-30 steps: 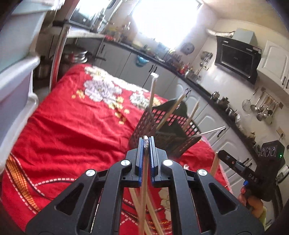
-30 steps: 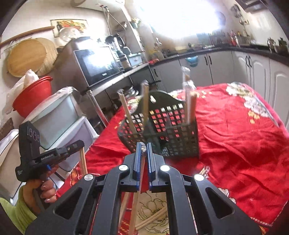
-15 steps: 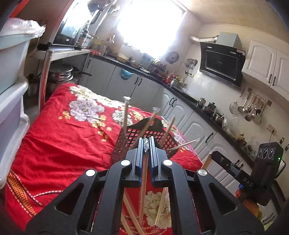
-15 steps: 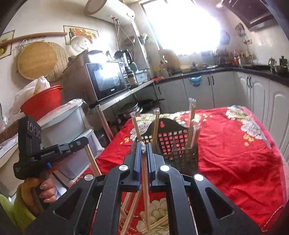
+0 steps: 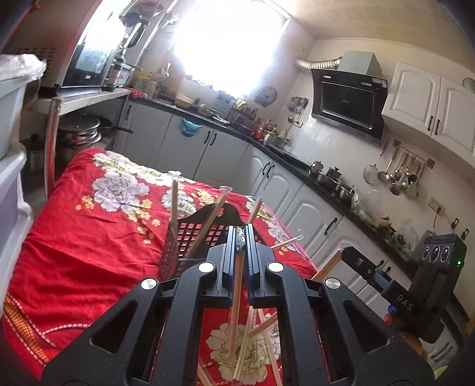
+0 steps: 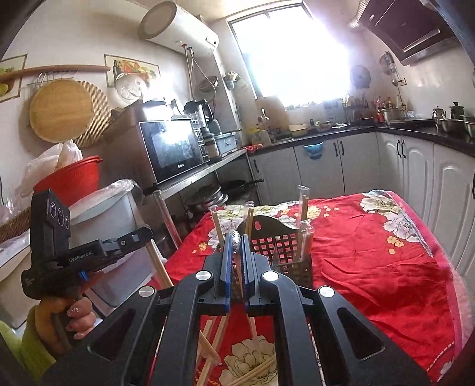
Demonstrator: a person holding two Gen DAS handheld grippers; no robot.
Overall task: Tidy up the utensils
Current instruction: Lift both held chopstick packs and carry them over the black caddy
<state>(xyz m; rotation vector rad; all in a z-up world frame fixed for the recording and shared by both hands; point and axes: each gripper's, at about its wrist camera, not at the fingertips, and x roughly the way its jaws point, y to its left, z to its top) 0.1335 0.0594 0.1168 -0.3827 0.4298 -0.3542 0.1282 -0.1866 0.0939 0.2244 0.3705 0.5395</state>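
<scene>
Both grippers, left [image 5: 241, 237] and right [image 6: 234, 240], are each clamping one wrapped wooden chopstick [image 5: 236, 300] hanging downward, with the black perforated plastic utensil basket [image 5: 193, 237] standing just ahead and slightly below on the red floral-clothed counter [image 5: 77, 255].

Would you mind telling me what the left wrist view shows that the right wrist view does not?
Only the left wrist view: the ladles hanging on the wall and the left claw shut on a chopstick.
Only the right wrist view: the water heater, round wooden board and red basin.
Both: the black utensil basket, red floral cloth and loose chopsticks.
</scene>
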